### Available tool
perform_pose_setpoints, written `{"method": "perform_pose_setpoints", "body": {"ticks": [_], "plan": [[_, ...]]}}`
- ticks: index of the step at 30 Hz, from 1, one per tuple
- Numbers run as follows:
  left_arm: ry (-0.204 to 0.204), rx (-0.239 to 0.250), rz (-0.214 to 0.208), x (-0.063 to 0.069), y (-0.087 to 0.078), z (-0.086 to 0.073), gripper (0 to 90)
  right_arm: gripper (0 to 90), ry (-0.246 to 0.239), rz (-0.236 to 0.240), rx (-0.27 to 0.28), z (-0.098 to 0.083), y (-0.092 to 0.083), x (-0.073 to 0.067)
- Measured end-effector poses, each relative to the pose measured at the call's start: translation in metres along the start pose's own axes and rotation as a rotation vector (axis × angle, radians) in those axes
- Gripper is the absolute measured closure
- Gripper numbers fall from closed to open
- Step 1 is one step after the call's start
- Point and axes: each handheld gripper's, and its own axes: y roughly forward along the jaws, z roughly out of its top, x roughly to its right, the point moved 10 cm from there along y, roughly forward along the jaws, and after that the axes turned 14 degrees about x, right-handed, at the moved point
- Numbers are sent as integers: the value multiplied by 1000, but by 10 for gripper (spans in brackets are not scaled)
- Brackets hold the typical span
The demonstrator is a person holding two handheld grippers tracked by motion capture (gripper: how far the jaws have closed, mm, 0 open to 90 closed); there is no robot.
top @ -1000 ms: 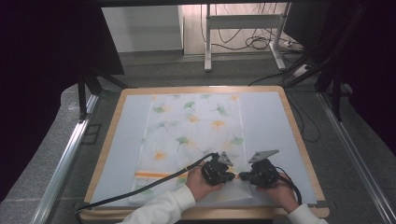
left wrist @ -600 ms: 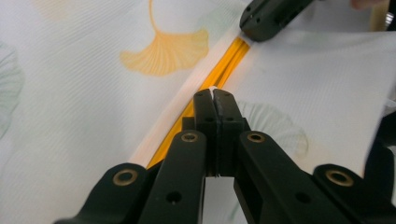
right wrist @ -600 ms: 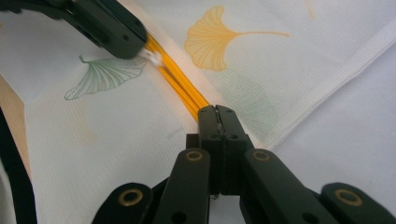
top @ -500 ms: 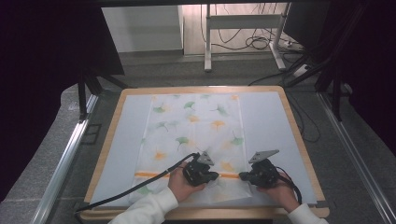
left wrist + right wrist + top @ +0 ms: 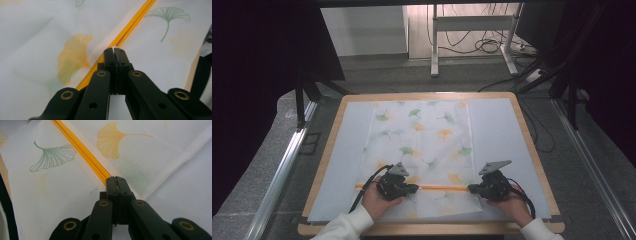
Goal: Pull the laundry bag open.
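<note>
A: Where did the mesh bag (image 5: 422,155) lie?
B: Flat on the desk (image 5: 497,105), orange zipper (image 5: 439,188) near its front edge.
A: The tongs?
B: Left tongs (image 5: 414,188) were clamped on the zipper's slider; right tongs (image 5: 471,188) were pinched together on the zipper's right end.

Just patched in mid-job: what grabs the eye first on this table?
A white mesh bag printed with green and yellow ginkgo leaves lies flat mid-table on the pale wood-framed board. Its bright orange zipper runs across near the front edge, with the left gripper shut at one point on it and the right gripper shut at its end.
</note>
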Motion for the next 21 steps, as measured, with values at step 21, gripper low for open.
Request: {"method": "perform_pose_setpoints", "body": {"ticks": [21], "plan": [[-55,18,82,-34,-48,-28,900,895,3,5,-1,0,0,0]]}}
